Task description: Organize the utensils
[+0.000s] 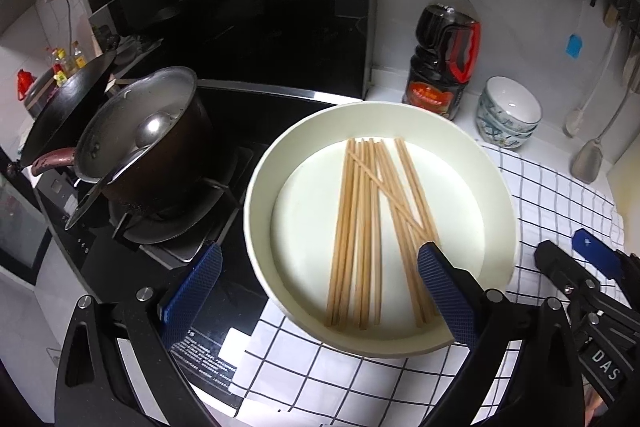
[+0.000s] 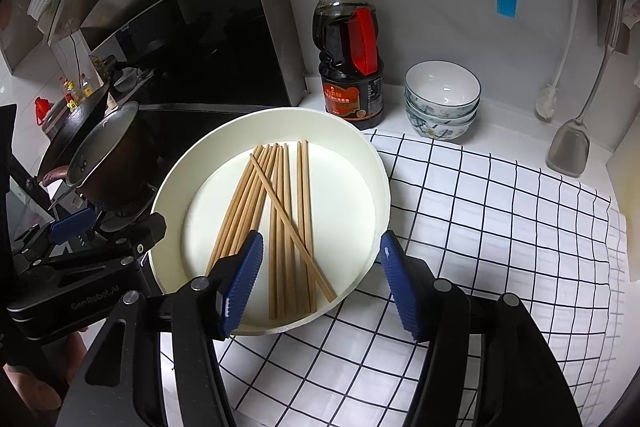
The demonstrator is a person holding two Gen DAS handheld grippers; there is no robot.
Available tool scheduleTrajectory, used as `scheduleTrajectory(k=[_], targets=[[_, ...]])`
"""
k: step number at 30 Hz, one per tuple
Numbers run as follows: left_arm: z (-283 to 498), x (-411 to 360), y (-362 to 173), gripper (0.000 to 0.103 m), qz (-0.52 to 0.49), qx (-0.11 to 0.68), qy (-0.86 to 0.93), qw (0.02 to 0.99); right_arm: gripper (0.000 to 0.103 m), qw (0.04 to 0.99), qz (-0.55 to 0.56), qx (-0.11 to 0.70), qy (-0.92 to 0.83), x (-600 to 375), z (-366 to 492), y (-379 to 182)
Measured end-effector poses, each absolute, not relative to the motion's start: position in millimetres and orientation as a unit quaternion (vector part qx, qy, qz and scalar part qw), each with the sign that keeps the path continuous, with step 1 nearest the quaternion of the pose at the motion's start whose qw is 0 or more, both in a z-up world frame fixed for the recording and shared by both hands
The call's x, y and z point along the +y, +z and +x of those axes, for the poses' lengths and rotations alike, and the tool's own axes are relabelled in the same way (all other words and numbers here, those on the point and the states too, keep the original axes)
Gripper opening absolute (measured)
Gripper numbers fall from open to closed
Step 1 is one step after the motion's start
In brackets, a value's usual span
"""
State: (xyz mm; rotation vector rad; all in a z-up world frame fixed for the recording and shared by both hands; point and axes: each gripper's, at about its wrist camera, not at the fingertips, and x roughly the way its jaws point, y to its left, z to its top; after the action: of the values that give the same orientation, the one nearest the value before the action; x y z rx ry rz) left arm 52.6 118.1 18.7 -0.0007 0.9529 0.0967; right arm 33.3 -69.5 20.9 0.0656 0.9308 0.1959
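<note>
Several wooden chopsticks (image 1: 360, 219) (image 2: 280, 211) lie loose in a white round plate (image 1: 256, 187) (image 2: 168, 187), some crossing each other. The plate rests on a checked cloth beside the stove. My left gripper (image 1: 320, 247) is open wide across the plate's left rim: one finger hangs over the stove edge, the other over the chopsticks' near ends. My right gripper (image 2: 320, 237) is open across the plate's right rim, with one pad above the chopsticks and the other outside the rim over the cloth. Neither gripper's pads press on anything.
A soy sauce bottle (image 2: 350, 67) and stacked patterned bowls (image 2: 442, 99) stand behind the plate. A pot with a ladle (image 1: 148, 139) and a wok (image 1: 64, 111) sit on the stove at left. A metal spatula (image 2: 568, 147) and brush (image 2: 548, 103) hang at right. The checked cloth (image 2: 500, 227) covers the counter.
</note>
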Motion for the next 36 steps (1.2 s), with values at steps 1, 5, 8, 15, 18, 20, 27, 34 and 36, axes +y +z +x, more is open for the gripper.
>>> scheduleTrajectory(k=[1, 5, 8, 15, 18, 20, 27, 34, 36], targets=[[52.5, 118.1, 18.4, 0.097, 0.0, 0.459, 0.047, 0.887, 0.059, 0.889, 0.03, 0.447, 0.093, -69.3, 33.0, 21.1], [50.7, 118.0, 19.2, 0.097, -0.001, 0.459, 0.048, 0.887, 0.06, 0.89, 0.027, 0.445, 0.092, -69.1, 31.9, 22.6], [50.0, 116.8, 20.1, 0.097, 0.001, 0.458, 0.049, 0.888, 0.06, 0.89, 0.025, 0.445, 0.092, -68.4, 32.0, 22.7], [48.6, 116.2, 22.7, 0.097, 0.007, 0.454, 0.055, 0.889, 0.06, 0.89, 0.023, 0.445, 0.092, -68.5, 31.5, 22.7], [48.3, 116.6, 23.3, 0.097, 0.007, 0.454, 0.055, 0.889, 0.06, 0.89, 0.023, 0.445, 0.093, -68.1, 31.3, 22.7], [48.1, 116.3, 23.7, 0.097, 0.008, 0.454, 0.054, 0.889, 0.06, 0.89, 0.023, 0.445, 0.093, -67.3, 30.5, 22.8], [45.9, 116.4, 24.3, 0.097, 0.007, 0.454, 0.055, 0.889, 0.06, 0.89, 0.022, 0.445, 0.094, -65.9, 28.7, 23.0], [44.7, 119.3, 26.1, 0.097, 0.006, 0.452, 0.052, 0.891, 0.06, 0.89, 0.02, 0.444, 0.097, -61.3, 25.5, 24.4], [44.6, 118.9, 26.0, 0.097, 0.008, 0.453, 0.052, 0.89, 0.06, 0.89, 0.02, 0.445, 0.097, -60.5, 24.8, 24.3]])
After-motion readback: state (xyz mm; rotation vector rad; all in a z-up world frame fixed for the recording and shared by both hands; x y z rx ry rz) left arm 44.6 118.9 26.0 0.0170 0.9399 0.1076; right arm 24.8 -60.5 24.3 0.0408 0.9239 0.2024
